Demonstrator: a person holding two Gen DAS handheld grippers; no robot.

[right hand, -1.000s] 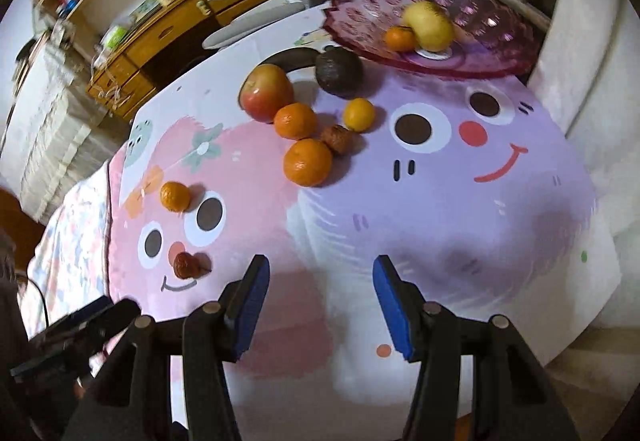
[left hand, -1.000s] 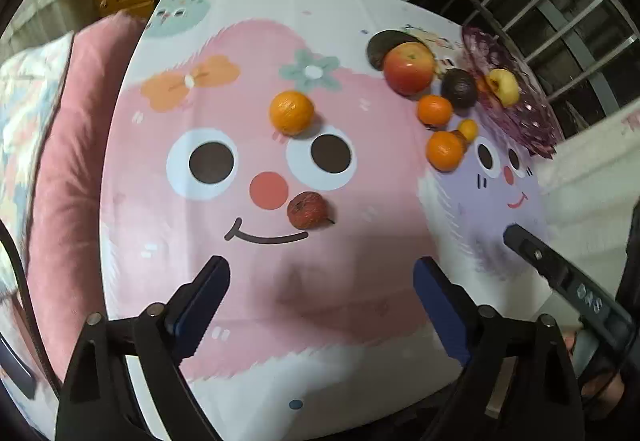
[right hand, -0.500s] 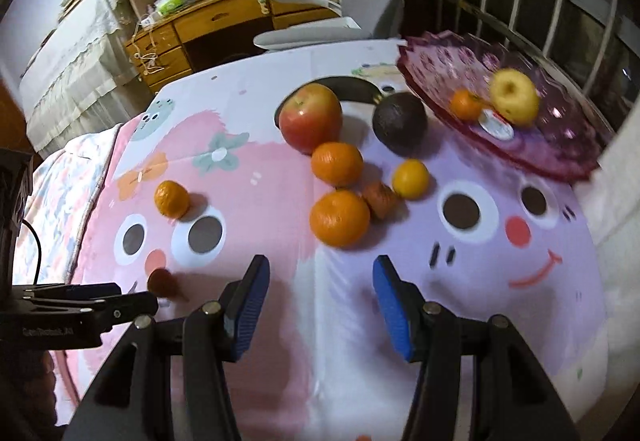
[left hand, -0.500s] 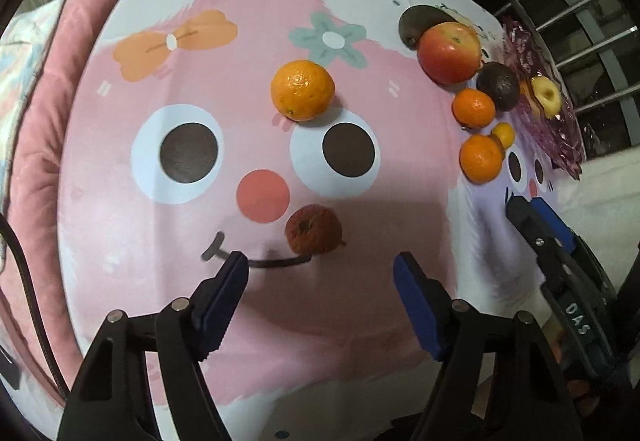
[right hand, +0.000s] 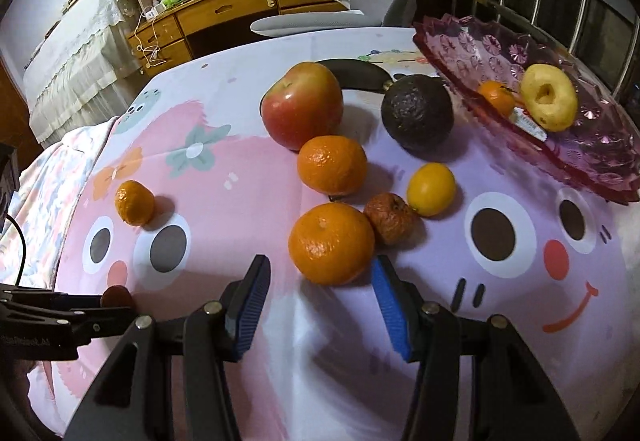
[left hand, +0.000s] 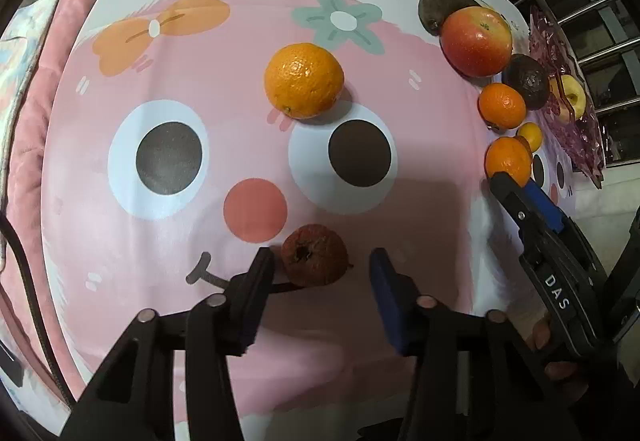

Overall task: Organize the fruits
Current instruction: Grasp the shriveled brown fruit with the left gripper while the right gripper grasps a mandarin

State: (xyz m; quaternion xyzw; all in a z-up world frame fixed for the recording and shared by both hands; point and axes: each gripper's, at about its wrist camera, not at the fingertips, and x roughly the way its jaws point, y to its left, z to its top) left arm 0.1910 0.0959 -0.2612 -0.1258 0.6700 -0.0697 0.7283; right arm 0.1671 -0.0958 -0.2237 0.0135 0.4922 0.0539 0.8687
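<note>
My left gripper (left hand: 322, 261) is open, its fingertips on either side of a shrivelled brown-red fruit (left hand: 314, 261) on the pink cartoon cloth. An orange (left hand: 304, 80) lies further ahead. My right gripper (right hand: 320, 273) is open just in front of a large orange (right hand: 331, 243). Around that orange lie a second shrivelled fruit (right hand: 390, 218), a small yellow citrus (right hand: 431, 189), another orange (right hand: 332, 164), a red apple (right hand: 303, 105) and a dark avocado (right hand: 417, 117). The purple glass dish (right hand: 592, 157) holds a yellow fruit (right hand: 550, 103) and a small orange (right hand: 496, 97).
The right gripper's body (left hand: 540, 241) shows at the right in the left wrist view. A grey chair (right hand: 360, 1) and a wooden desk (right hand: 224, 13) stand behind the table. Metal railings (right hand: 540, 1) stand behind the dish. A pink cushion (left hand: 36, 113) lies along the left.
My left gripper has moved forward until its fingers flank the shrivelled fruit. My right gripper has moved forward and closer to the large orange. Both stayed open.
</note>
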